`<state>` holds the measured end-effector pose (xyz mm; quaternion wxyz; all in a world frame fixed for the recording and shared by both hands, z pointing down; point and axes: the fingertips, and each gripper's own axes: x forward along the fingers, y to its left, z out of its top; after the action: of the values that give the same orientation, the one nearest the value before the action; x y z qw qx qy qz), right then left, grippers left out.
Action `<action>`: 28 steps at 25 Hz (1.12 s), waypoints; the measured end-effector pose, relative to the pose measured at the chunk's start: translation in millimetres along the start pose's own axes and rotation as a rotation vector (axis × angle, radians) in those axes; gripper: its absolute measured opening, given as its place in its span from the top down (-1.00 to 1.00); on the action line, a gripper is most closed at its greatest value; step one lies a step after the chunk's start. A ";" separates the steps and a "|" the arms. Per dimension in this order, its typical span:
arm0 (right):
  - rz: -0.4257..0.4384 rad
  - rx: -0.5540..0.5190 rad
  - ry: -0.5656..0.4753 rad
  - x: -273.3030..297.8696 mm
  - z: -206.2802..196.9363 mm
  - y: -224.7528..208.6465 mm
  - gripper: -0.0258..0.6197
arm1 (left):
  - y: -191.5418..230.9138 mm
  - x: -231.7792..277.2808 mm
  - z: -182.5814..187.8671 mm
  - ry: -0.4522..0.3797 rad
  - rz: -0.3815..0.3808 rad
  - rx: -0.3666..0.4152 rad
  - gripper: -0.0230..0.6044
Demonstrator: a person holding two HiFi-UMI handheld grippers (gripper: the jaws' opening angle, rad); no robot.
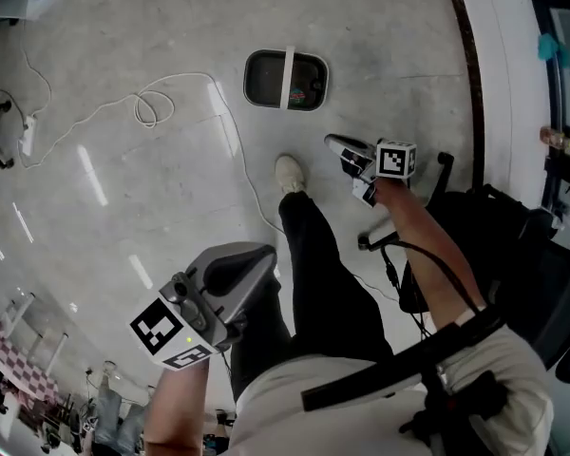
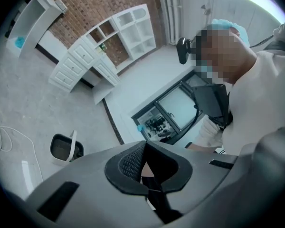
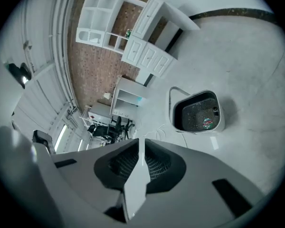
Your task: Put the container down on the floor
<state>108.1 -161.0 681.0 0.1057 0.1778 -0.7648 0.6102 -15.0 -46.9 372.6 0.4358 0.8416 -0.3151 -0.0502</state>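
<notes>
The container [image 1: 285,80] is a dark rounded-rectangle basket with a white handle across its top. It stands upright on the grey floor, beyond the person's shoe [image 1: 290,173]. It also shows in the left gripper view [image 2: 65,147] and in the right gripper view [image 3: 197,111], with a small colourful item at the bottom inside. My right gripper [image 1: 334,143] hangs to the right of it and nearer, apart from it, jaws together with nothing between them [image 3: 139,152]. My left gripper [image 1: 252,255] is held low by the person's leg, far from the container, its jaws [image 2: 143,166] closed and empty.
A thin white cable [image 1: 152,107] loops across the floor left of the container. A dark skirting strip [image 1: 465,55] and white wall run along the right. A black bag [image 1: 513,245] sits at the right. White shelves and drawers [image 2: 104,46] stand against a brick wall.
</notes>
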 end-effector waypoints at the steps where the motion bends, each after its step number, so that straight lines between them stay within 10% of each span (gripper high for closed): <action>1: 0.005 -0.014 -0.016 -8.2 -7.3 17.9 0.81 | -12.7 -8.1 -0.4 0.001 -0.008 0.018 0.90; 16: 0.156 -0.408 -0.008 -97.0 -153.4 354.2 0.87 | -179.3 -163.9 -70.8 0.011 -0.056 0.179 0.90; 28: 0.226 -0.543 -0.069 -132.4 -252.1 507.5 0.87 | -241.5 -235.0 -85.4 -0.027 -0.079 0.276 0.90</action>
<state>11.7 200.2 235.0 0.0549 0.0774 -0.9181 0.3848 -53.9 249.8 195.6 0.3095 0.9044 -0.2916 -0.0348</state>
